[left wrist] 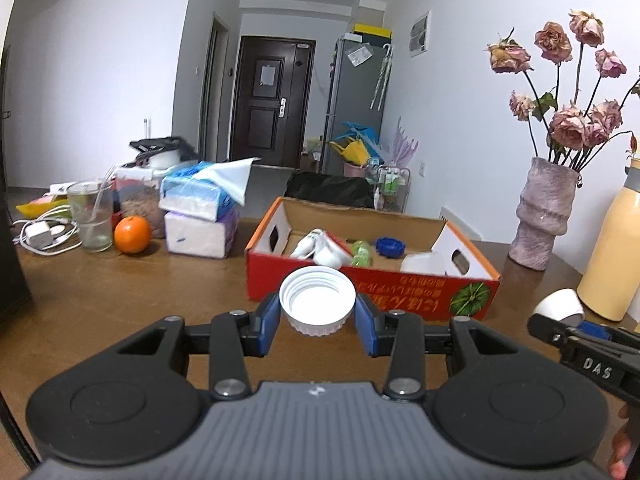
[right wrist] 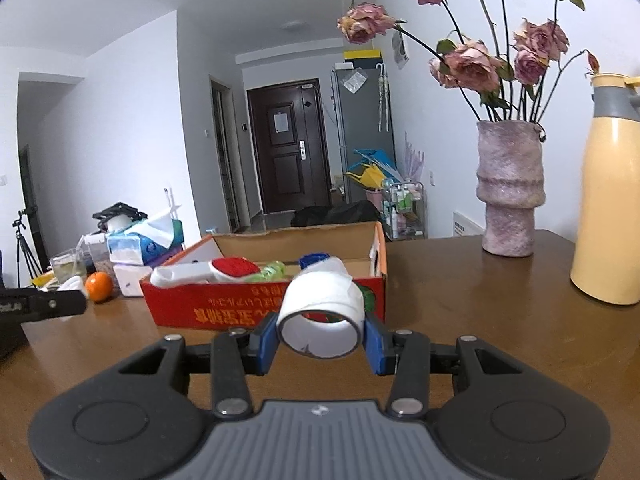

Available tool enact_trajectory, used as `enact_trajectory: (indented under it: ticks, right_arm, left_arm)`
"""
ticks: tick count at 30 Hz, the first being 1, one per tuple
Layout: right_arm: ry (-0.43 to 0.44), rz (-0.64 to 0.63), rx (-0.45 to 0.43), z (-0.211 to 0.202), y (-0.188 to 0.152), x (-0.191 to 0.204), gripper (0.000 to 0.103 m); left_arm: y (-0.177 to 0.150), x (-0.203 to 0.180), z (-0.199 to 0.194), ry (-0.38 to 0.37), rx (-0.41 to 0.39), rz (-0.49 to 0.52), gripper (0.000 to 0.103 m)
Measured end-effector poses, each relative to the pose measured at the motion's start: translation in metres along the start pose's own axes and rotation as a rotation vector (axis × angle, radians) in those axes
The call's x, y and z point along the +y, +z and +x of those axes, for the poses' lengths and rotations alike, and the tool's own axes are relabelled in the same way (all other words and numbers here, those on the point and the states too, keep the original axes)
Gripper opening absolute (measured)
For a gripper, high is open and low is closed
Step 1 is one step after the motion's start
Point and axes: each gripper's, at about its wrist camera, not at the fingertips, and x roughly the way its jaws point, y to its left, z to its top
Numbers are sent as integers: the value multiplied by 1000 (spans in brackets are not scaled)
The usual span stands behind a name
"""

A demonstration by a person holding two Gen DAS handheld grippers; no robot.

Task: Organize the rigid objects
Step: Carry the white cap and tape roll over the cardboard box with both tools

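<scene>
My left gripper [left wrist: 317,322] is shut on a white screw cap [left wrist: 317,299], held open side up above the table, just in front of the red cardboard box [left wrist: 372,290]. My right gripper [right wrist: 320,338] is shut on a white roll of tape [right wrist: 322,318], its hole facing the camera, close to the front wall of the same box [right wrist: 224,306]. The box holds a white brush with a red pad [right wrist: 224,270], a green item [left wrist: 362,252], a blue cap [left wrist: 390,246] and a white container [left wrist: 424,262]. The right gripper with the tape [left wrist: 560,306] shows at the right edge of the left wrist view.
On the brown table [left wrist: 140,288] stand a pink vase of dried roses [left wrist: 544,216] and a yellow flask [left wrist: 612,252] at the right. At the left are an orange [left wrist: 132,234], a glass [left wrist: 90,216], tissue packs [left wrist: 200,216] and a white charger with cables [left wrist: 40,236].
</scene>
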Motion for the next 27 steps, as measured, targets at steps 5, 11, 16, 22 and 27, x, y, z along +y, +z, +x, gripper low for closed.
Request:
enact_trajectory:
  ticks: [5,11,16,22,27]
  right_arm:
    - [17,14,-8,14,7,4,43]
    - [25,27,-22,34,17,6,43]
    - [29,35,-20,51,23,5,43]
    - [32,39,-22,70,32,6,43]
    - [32,39,-21,91,39,6,43]
  left_arm:
    - [10,-9,13,3,-15,1,41]
    - [21,-14,36,14,-30,-8,41]
    - [30,-17,55,18,-35,-15,41]
    - [42,-21,78,12,-48,-27,41]
    - [49,-23,99,10,-44,-27,41]
